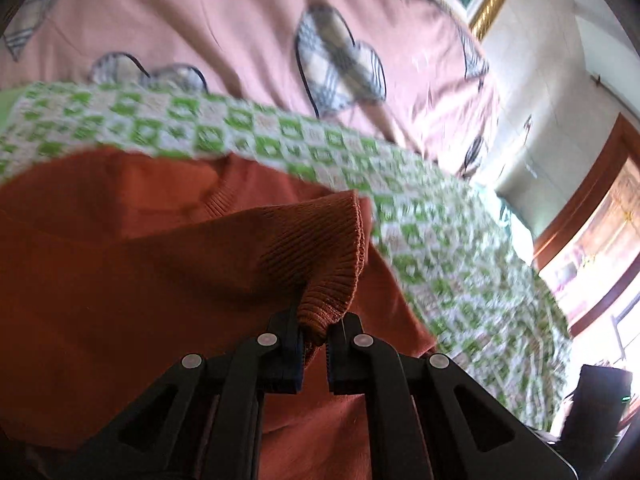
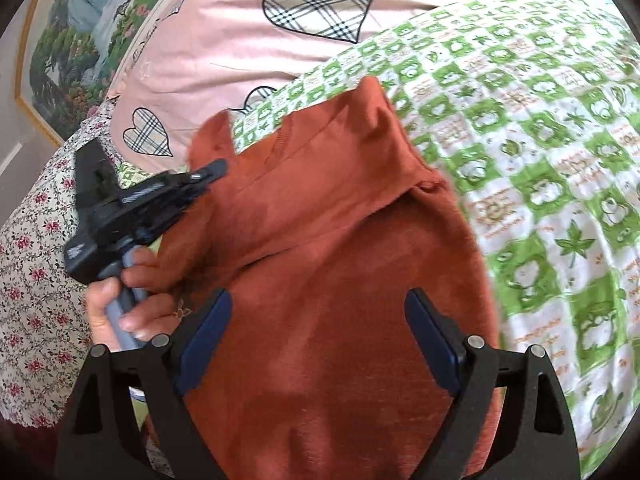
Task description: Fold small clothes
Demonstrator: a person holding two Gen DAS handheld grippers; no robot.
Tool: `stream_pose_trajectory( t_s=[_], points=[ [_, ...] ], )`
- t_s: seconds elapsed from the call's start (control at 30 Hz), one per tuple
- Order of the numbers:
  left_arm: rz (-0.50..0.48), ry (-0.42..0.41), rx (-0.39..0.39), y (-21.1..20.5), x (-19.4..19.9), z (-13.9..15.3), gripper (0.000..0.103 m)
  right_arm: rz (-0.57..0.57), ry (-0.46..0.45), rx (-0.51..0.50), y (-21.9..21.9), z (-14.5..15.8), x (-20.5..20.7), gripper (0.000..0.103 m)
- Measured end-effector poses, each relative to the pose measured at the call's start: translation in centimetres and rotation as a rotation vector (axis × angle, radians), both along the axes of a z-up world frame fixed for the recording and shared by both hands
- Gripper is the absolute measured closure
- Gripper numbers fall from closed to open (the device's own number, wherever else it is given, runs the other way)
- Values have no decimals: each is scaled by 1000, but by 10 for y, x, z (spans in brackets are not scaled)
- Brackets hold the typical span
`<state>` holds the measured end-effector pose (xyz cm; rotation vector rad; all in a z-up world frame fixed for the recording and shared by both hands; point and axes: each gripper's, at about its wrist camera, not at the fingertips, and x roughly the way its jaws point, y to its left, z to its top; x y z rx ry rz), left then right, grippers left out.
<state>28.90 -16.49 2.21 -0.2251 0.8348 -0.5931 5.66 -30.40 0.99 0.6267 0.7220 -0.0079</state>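
A rust-orange knit sweater (image 2: 340,260) lies on a green-and-white checked sheet (image 2: 560,160). My left gripper (image 1: 314,340) is shut on the ribbed cuff (image 1: 324,264) of one sleeve and holds it lifted over the sweater body (image 1: 120,260). In the right wrist view the left gripper (image 2: 216,170) shows at the sweater's left edge, held by a hand (image 2: 128,296). My right gripper (image 2: 320,344) is open and empty, its blue-padded fingers (image 2: 208,340) spread above the sweater's lower body. One part of the sweater is folded over near the top (image 2: 360,140).
A pink quilt with plaid hearts (image 2: 248,40) lies behind the sweater. A floral sheet (image 2: 36,280) is at the left. A framed landscape picture (image 2: 68,48) hangs on the wall. A wooden door frame (image 1: 592,208) and a dark object (image 1: 600,400) are at the right.
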Motion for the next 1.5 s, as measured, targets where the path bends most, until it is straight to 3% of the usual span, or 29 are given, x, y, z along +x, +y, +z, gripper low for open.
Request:
stream_pose_trajectory(
  t_s=[0.17, 0.23, 0.27, 0.33, 0.4, 0.5, 0.63, 0.73, 0.8, 0.93, 0.97, 1.0, 1.13, 1.2, 1.23, 1.3, 1.4, 1.47, 1.5],
  points=[
    [-39, 89, 60, -22, 12, -45, 93, -14, -10, -1, -7, 0, 1, 15],
    [-49, 125, 63, -17, 11, -54, 84, -12, -10, -17, -7, 3, 6, 15],
    [-51, 138, 57, -12, 9, -55, 81, -8, -10, -18, -6, 4, 9, 16],
    [-53, 146, 43, -1, 2, -52, 61, -1, -18, -24, -5, 8, 16, 20],
    [-34, 122, 43, 18, -12, -41, 50, -5, -23, -46, -3, 12, 24, 22],
    [-6, 99, 60, 48, -34, -28, 46, 14, -28, -69, 0, 18, 41, 35],
    [110, 66, 89, 114, -65, -13, 43, 34, -11, -116, 2, 21, 79, 42],
    [266, 36, 178, 174, -88, -12, 40, 37, 23, -145, -2, 16, 108, 43],
    [406, 62, 224, 220, -99, -18, 40, 32, 66, -135, -7, 6, 128, 43],
    [565, 145, 170, 284, -97, -34, 40, 43, 128, -93, -9, -17, 157, 44],
    [572, 157, 155, 292, -90, -39, 40, 53, 138, -90, -5, -22, 164, 47],
    [569, 159, 160, 293, -83, -41, 40, 68, 145, -89, 0, -27, 171, 57],
    [537, 149, 226, 278, -50, -46, 41, 76, 151, -111, 9, -33, 180, 87],
    [535, 132, 265, 270, -36, -46, 45, 74, 129, -118, 9, -28, 180, 90],
    [534, 125, 276, 268, -32, -45, 55, 68, 100, -135, 9, -19, 177, 91],
    [526, 115, 280, 263, -28, -37, 65, 33, 49, -181, 5, 3, 169, 91],
    [523, 76, 279, 256, -33, -30, 62, -56, -37, -245, -10, 33, 148, 91],
    [521, 92, 316, 250, -32, -39, 65, -79, -17, -246, -26, 32, 147, 92],
    [521, 104, 321, 250, -32, -44, 72, -84, 12, -247, -31, 25, 148, 92]
  ],
)
